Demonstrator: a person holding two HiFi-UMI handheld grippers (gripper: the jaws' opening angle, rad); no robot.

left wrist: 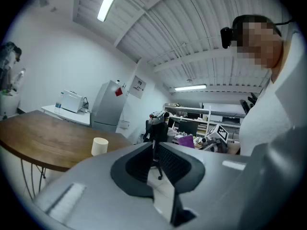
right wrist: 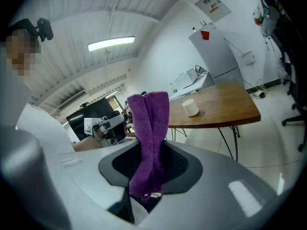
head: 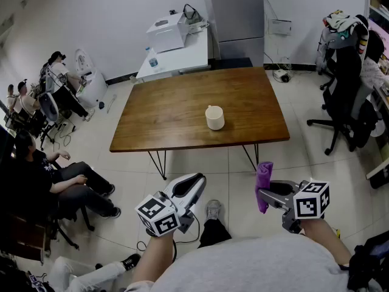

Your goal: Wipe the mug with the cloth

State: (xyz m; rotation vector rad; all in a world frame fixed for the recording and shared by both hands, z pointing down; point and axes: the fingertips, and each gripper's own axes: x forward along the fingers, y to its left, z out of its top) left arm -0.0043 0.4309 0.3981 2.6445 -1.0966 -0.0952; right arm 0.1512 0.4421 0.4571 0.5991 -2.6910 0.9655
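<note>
The right claw (head: 261, 194) grips the purple cloth (head: 264, 176); the left claw (head: 199, 177) is closed and empty. The mug (head: 214, 117) sits far off on the tabletop (head: 164, 111). I think wiping hasn't begun, so next: move near.

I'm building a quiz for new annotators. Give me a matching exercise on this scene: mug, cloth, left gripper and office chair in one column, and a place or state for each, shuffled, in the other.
Things:
1. mug
2. cloth
3. left gripper
4. chair

Places or states:
A. jaws together, nothing between them
B. beside the table, at the head view's right
C. standing on the table
D. clamped in the right gripper

Pairs: 1-C, 2-D, 3-A, 4-B.
</note>
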